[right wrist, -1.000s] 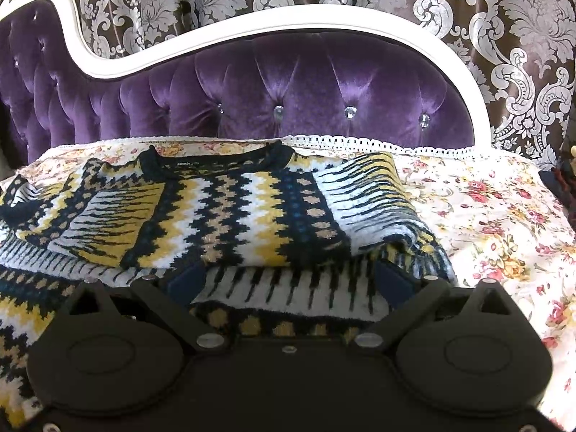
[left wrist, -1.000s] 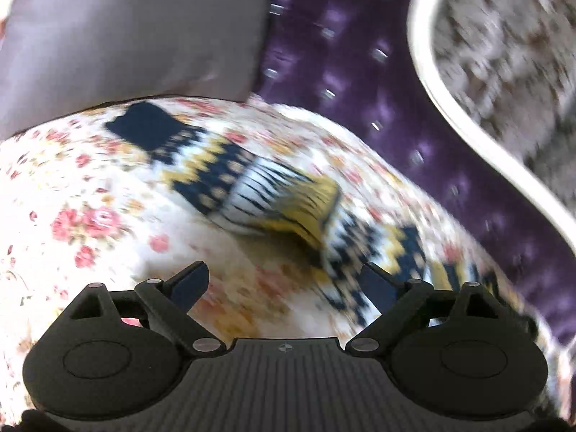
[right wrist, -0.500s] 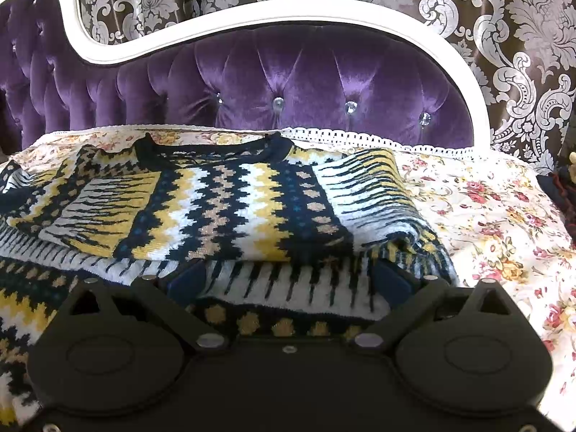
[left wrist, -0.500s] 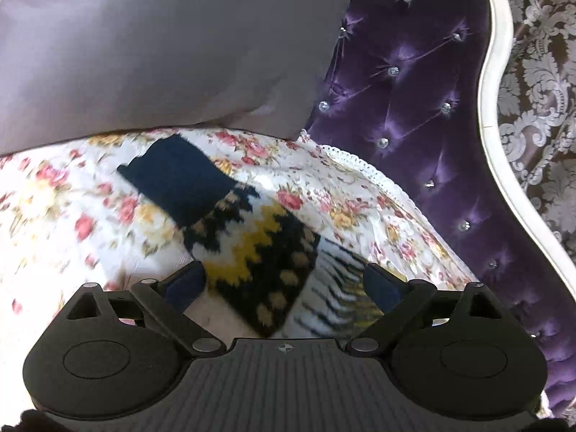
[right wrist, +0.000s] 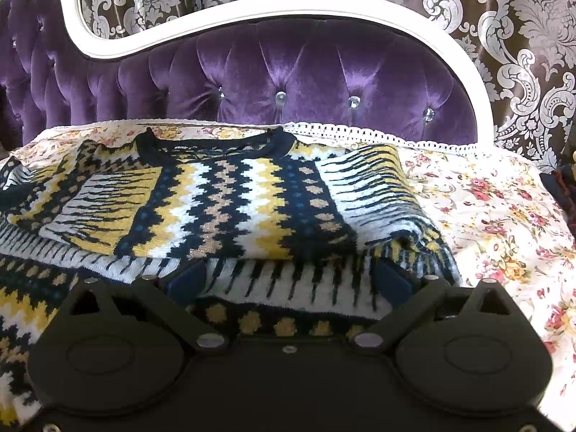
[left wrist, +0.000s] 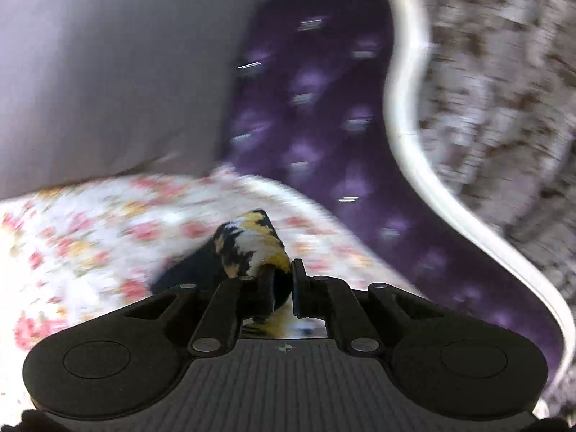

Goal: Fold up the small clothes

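Note:
A navy, yellow and white patterned knit sweater (right wrist: 230, 208) lies spread on the floral bedspread (right wrist: 504, 216), its neckline toward the headboard and its right side folded in over the body. My right gripper (right wrist: 288, 280) hovers open just above the sweater's lower edge, nothing pinched between its blue pads. In the blurred left wrist view, my left gripper (left wrist: 282, 282) is shut on the bunched sleeve (left wrist: 252, 248), which bulges out ahead of the fingers above the bedspread (left wrist: 90, 237).
A purple tufted headboard (right wrist: 288, 72) with a white frame rises behind the bed, patterned curtains (right wrist: 522, 36) beyond it. A grey pillow (left wrist: 108, 72) leans at the head of the bed on the left. Dark cloth (right wrist: 565, 187) sits at the bed's right edge.
My left gripper has gone from wide open over the flat sleeve to shut on it and has lifted, bunching the sleeve. The right gripper and the sweater body have stayed put.

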A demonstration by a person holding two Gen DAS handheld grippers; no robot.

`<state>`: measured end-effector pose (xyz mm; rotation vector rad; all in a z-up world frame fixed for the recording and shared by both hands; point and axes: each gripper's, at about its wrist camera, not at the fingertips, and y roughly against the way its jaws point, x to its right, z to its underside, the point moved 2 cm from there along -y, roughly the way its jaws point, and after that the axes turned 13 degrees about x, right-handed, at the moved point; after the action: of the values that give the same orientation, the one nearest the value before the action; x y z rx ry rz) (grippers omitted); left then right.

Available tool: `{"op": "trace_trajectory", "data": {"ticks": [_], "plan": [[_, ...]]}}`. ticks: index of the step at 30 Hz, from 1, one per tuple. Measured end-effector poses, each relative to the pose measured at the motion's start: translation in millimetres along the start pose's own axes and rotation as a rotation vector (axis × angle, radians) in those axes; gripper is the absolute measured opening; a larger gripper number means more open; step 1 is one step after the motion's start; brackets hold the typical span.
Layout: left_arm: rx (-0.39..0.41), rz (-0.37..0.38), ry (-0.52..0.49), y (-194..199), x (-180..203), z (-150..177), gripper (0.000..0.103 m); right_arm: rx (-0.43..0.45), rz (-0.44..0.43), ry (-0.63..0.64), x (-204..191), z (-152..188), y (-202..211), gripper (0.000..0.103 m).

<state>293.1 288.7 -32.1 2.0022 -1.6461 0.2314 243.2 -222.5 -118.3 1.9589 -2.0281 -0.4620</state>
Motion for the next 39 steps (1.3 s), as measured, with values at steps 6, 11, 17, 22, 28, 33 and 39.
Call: {"op": "trace_trajectory", "data": {"ticks": [6,11,17,22,28,33,39], "plan": [[-0.004,0.235,-0.121,24,107,23,0.009,-0.001,-0.001,-0.005,0,0,0,0.1],[-0.134,0.356,-0.228,28,154,81,0.043,-0.003,-0.006,-0.014,2,0,0,0.1],[-0.168,0.375,-0.351,45,148,133,0.056,-0.007,-0.005,-0.013,2,1,-1,0.1],[-0.186,0.324,-0.308,51,118,132,0.058,-0.027,-0.003,-0.006,1,0,-3,0.102],[-0.096,0.134,-0.164,44,75,91,0.06,-0.075,0.02,0.032,-8,-13,-2,0.098],[-0.117,0.001,-0.065,31,41,79,0.06,0.042,-0.115,0.079,-66,-53,25,0.097],[-0.159,-0.003,-0.042,33,33,82,0.062,0.088,-0.347,0.291,-191,-81,20,0.097]]}}
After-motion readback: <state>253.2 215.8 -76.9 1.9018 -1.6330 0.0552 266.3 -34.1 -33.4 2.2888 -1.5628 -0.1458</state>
